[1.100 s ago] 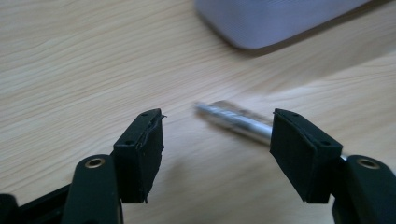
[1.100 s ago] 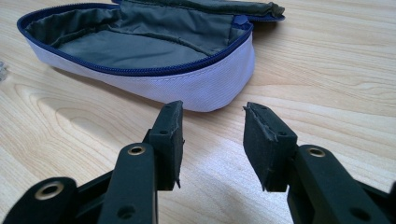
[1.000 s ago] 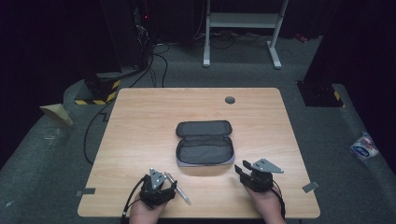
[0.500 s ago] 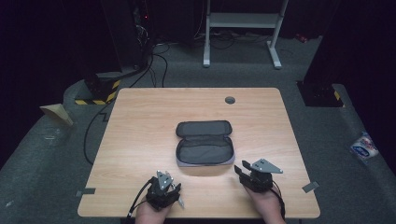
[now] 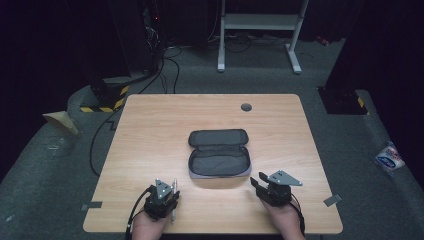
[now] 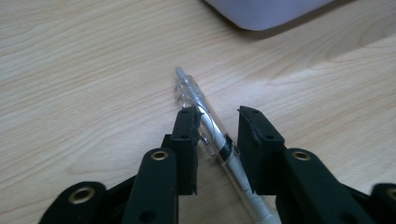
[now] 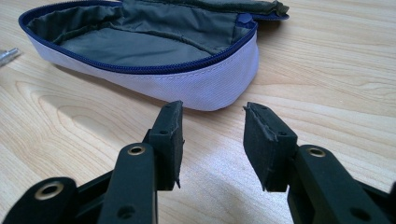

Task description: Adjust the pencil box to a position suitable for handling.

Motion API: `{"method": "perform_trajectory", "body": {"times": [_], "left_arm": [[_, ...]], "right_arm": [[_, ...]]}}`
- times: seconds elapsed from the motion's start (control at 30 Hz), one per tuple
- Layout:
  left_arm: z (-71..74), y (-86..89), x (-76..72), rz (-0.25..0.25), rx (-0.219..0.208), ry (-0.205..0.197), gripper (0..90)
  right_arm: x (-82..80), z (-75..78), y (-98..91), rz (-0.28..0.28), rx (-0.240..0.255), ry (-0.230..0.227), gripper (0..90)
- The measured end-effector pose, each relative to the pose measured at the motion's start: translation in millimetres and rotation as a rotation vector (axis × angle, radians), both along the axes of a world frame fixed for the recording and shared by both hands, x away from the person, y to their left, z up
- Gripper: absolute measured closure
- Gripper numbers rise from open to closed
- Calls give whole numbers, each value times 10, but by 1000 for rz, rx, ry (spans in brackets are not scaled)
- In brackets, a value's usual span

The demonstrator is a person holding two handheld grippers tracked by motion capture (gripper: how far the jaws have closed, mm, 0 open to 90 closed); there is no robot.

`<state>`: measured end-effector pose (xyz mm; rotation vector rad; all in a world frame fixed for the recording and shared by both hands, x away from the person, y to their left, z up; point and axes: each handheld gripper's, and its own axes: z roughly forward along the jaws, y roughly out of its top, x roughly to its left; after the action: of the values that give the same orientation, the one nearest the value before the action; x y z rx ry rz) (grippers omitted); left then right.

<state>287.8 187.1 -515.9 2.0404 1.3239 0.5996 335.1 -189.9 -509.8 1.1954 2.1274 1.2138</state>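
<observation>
A clear pen [image 6: 205,122] is seen between the left tongs [image 6: 212,125], which have just been closing, not yet clamped, at seven o'clock of the open pouch [image 5: 219,159] on the desk [image 5: 150,130]. The right tongs [image 7: 212,122] are held apart.

The left gripper [image 5: 167,196] now sits a little farther toward the pencil case [image 5: 219,159] side of the table's near edge than a second ago, and slightly lower. Its jaws have just been closing and now stand narrow around the clear pen [image 6: 205,122], which lies between them on the wood; one pad touches the barrel while a gap remains at the other. In the high view the pen [image 5: 173,200] now points away from the person instead of slanting out to the right.
</observation>
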Motion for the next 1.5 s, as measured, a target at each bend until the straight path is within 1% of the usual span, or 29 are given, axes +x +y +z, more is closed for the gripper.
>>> {"method": "perform_trajectory", "body": {"times": [0.03, 0.13, 0.2, 0.27, 0.43, 0.5, 0.53, 0.57, 0.63, 0.7, 0.77, 0.83, 0.93, 0.97, 1.0, 1.07, 1.1, 1.17, 1.23, 1.3, 1.33, 1.43, 1.5], "left_arm": [[-1, 66, 23, 7, -10, 1, 724], [-5, 133, 49, 9, -13, 7, 754], [-14, 166, 69, 13, -12, 1, 757], [-23, 182, 85, 12, -2, -7, 760], [-30, 216, 149, 4, 0, -12, 765], [-32, 234, 241, -2, 12, -17, 765], [-35, 238, 275, 3, 6, -18, 765], [-33, 250, 299, -1, 13, -18, 765], [-37, 256, 333, 8, 13, -22, 764], [-35, 263, 333, 7, 14, -22, 764], [-26, 275, 309, 7, 12, -39, 762], [-14, 297, 293, 12, 6, -53, 716], [4, 370, 268, 6, -12, -52, 694], [4, 370, 268, 6, -12, -52, 688], [3, 396, 258, 6, -24, -49, 677], [-16, 465, 226, 3, -55, -39, 662], [-16, 465, 226, 3, -55, -39, 660], [-37, 470, 208, -9, -49, -27, 658], [-34, 459, 197, -16, -52, -20, 654], [-33, 443, 192, -18, -55, -21, 658], [-35, 434, 192, -18, -53, -21, 660], [-52, 407, 189, -28, -31, -10, 679], [-52, 406, 191, -20, -34, -11, 700]], "right_arm": [[3, -2, -5, -2, 2, -1, 572], [3, -3, -6, -3, 2, 0, 572], [4, -5, -6, -4, 2, 1, 572], [6, -6, -7, -4, 1, 0, 572], [8, -7, -13, -5, 1, -1, 572], [7, -6, -23, -12, 5, 4, 572], [9, -6, -30, -13, 4, 4, 572], [10, -7, -33, -14, 4, 3, 572], [10, -7, -38, -15, 2, 4, 572], [11, -10, -48, -18, -1, 2, 571], [17, -16, -56, -21, -3, 7, 567], [26, -22, -63, -20, -13, 10, 562], [28, -21, -71, -25, -20, 20, 549], [28, -21, -71, -25, -20, 20, 549], [24, -18, -83, -25, -36, 22, 538], [21, -17, -98, -28, -49, 26, 527], [21, -17, -98, -28, -49, 26, 527], [34, -24, -139, -41, -67, 43, 509], [44, -30, -171, -55, -71, 60, 500], [43, -36, -196, -61, -75, 71, 493], [41, -45, -208, -60, -79, 83, 487], [30, -94, -245, -49, -109, 111, 472], [11, -100, -264, -48, -129, 112, 467]]}}
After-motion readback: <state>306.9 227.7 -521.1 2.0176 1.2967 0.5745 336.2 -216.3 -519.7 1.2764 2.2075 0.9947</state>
